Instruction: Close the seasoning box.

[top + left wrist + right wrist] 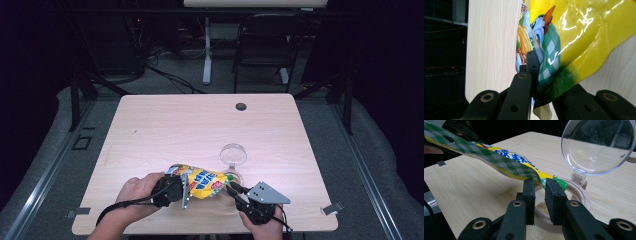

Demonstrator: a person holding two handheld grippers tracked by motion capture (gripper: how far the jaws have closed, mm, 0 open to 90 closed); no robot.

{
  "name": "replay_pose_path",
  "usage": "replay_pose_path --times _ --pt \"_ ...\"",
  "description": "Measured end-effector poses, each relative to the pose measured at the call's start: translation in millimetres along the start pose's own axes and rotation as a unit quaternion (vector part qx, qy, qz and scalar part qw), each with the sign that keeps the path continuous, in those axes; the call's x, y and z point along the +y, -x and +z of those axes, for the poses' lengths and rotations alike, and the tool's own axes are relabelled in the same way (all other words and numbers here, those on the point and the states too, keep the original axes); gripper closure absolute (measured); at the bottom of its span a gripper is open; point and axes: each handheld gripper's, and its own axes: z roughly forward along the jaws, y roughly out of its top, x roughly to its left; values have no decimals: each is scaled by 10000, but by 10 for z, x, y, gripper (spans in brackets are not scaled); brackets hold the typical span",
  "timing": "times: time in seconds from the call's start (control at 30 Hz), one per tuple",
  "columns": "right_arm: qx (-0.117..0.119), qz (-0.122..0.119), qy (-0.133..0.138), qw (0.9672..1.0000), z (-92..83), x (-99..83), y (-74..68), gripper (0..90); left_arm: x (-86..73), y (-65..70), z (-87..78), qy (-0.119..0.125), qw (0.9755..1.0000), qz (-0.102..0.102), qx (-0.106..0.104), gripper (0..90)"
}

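Yellow bag [202,182] clamped in left fingers [532,65], over jar [564,202].

A light wooden table [165,125] has a grommet hole [241,106]; a black chair [265,37] stands beyond.

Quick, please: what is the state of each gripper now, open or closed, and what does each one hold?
Left gripper: closed on the yellow snack bag.
Right gripper: jaws slightly apart around the bag's corner; whether they press it cannot be told.
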Motion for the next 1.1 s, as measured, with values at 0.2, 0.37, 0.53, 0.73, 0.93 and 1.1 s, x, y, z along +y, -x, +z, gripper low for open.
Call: replay_pose_path --times 0.2,0.37,0.53,0.73,0.93,1.1 --pt "-14 14 21 10000 0 -2 2 745 -37 -11 20 107 9997 -187 -116 874" --pt "-39 18 62 10000 -5 -2 7 725 -83 4 58 167 9991 -336 -192 874" --pt "-47 12 62 10000 -9 -1 11 723 -123 13 93 251 9980 -491 -319 874" --pt "-70 44 145 9999 -8 -4 11 718 -152 20 137 361 9960 -668 -474 874" --pt "-79 41 131 9999 -14 -5 17 714 -187 35 191 501 9929 -872 -630 874" --pt "-95 61 166 9998 -15 -7 17 713 -228 59 237 620 9893 -1076 -764 874"
